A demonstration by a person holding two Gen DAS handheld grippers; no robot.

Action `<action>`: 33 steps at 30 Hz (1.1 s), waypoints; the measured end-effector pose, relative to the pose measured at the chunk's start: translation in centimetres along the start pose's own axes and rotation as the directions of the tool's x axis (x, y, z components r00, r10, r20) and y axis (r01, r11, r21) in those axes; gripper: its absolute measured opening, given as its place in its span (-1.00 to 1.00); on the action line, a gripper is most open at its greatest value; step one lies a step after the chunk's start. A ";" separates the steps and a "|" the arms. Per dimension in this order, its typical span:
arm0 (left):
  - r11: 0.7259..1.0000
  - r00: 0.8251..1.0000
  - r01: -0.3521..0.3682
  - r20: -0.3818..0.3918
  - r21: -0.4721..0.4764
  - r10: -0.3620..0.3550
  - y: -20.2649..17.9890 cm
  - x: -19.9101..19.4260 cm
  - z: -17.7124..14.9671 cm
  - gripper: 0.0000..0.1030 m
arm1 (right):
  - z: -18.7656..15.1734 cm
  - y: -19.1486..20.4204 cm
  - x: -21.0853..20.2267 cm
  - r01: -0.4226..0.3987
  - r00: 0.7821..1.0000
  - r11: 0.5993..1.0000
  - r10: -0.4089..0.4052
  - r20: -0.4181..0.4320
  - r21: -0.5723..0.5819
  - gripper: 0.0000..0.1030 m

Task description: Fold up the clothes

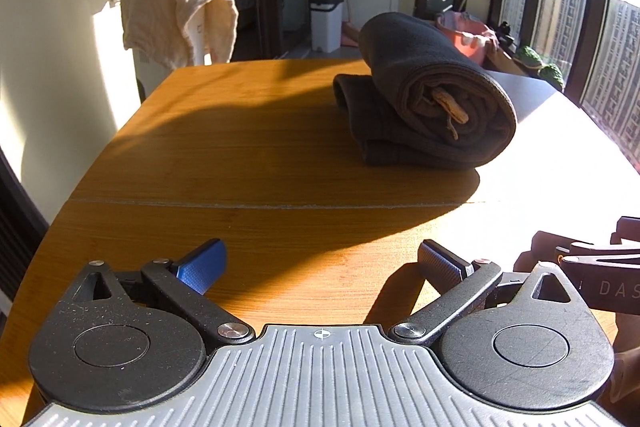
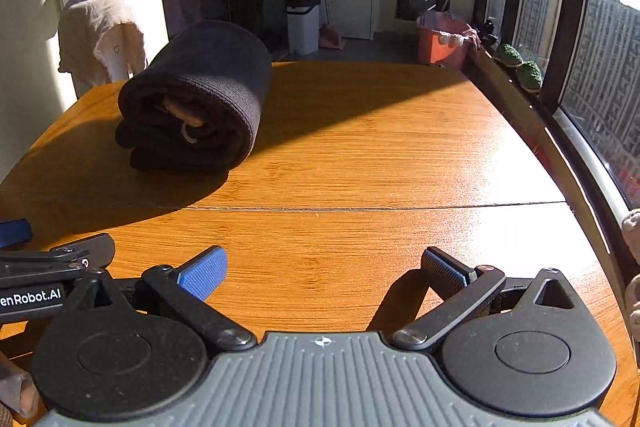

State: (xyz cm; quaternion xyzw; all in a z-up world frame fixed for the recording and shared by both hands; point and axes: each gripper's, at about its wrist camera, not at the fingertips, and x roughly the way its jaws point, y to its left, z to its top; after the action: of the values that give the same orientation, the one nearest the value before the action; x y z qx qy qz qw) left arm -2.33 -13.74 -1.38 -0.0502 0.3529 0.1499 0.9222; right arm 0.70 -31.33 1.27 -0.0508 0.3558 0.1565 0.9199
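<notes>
From the left wrist view, the left hand-held gripper (image 1: 322,265) sits low over the near part of the counter (image 1: 240,179), level, its two blue-padded fingers (image 1: 202,267) spread wide apart with nothing between them. The dark folded garment (image 1: 432,95) lies ahead and to the right, rolled over on itself, resting on the wood well apart from the fingertips. Part of the other tool shows at the right edge. Beyond the far edge stand a cream cloth (image 1: 176,11) draped over a rack, a white bin (image 1: 327,23) and a red basket (image 1: 468,37).

From the right wrist view, the right hand-held gripper (image 2: 324,269) is held likewise, fingers wide apart and empty. The garment (image 2: 200,99) lies ahead on the left; the sunlit wood to the right is bare up to the window (image 2: 600,87) along that edge.
</notes>
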 end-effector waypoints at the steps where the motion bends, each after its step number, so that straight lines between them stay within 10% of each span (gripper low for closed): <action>1: 1.000 1.000 0.000 0.000 0.000 0.000 0.0 0.0 0.0 1.00 | -0.1 0.0 0.0 0.003 1.000 1.000 -0.003 0.002 0.002 1.00; 33: 1.000 1.000 0.001 0.000 -0.001 -0.001 0.1 0.2 0.1 1.00 | -0.2 0.1 -0.1 0.008 1.000 1.000 -0.008 0.008 0.006 1.00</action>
State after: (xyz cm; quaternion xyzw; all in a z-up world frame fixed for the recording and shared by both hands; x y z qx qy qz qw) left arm -2.17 -13.60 -1.46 -0.0506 0.3528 0.1497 0.9223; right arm 0.45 -31.29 1.15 -0.0487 0.3522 0.1518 0.9222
